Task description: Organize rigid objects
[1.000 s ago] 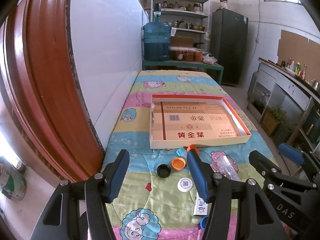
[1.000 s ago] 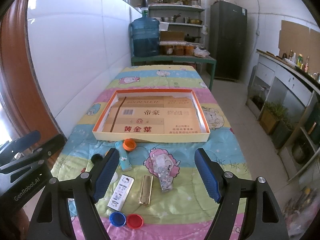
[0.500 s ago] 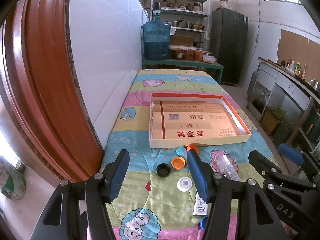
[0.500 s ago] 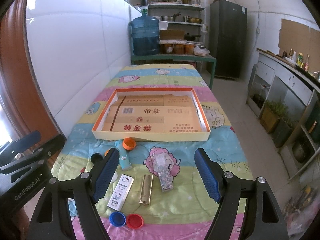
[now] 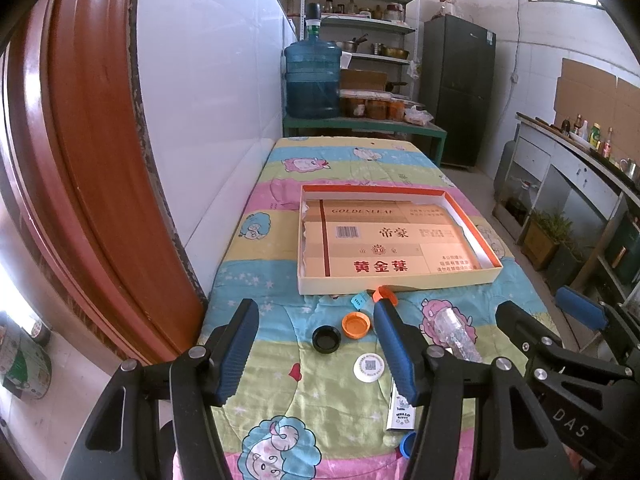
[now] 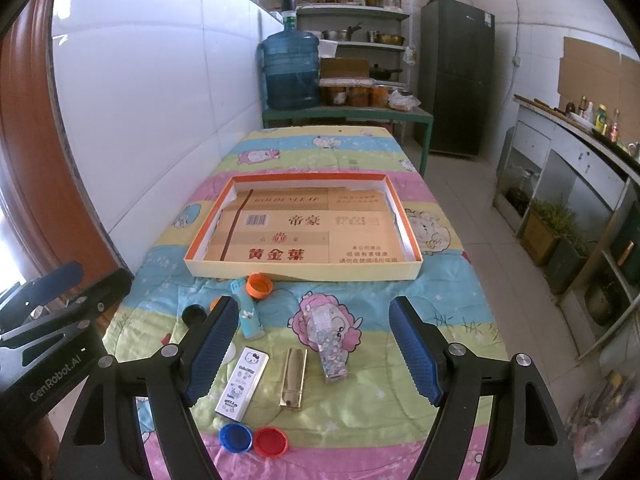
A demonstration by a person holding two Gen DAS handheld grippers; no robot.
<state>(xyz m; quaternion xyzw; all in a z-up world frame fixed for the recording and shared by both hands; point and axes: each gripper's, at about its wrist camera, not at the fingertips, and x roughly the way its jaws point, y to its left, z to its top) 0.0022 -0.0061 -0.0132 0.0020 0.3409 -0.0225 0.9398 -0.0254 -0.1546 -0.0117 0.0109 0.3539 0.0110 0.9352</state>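
A shallow cardboard tray (image 6: pixel 304 270) with an orange rim lies on the quilt-covered table; it also shows in the left wrist view (image 5: pixel 396 282). In front of it lie small items: an orange cap (image 6: pixel 259 286), a teal lighter (image 6: pixel 247 312), a clear glittery case (image 6: pixel 330 344), a gold lighter (image 6: pixel 293 378), a white Hello Kitty box (image 6: pixel 242 386), a blue cap (image 6: pixel 235 438), a red cap (image 6: pixel 271 442). The left wrist view shows a black cap (image 5: pixel 327 339), an orange cap (image 5: pixel 356 325) and a white round disc (image 5: pixel 369 367). My left gripper (image 5: pixel 316 350) and right gripper (image 6: pixel 310 346) are open and empty above these items.
A white tiled wall (image 6: pixel 152 112) runs along the table's left side, with a red-brown door frame (image 5: pixel 80 160) near me. A water jug (image 6: pixel 291 68) stands on a green bench beyond the table. Counter, plants and floor lie to the right.
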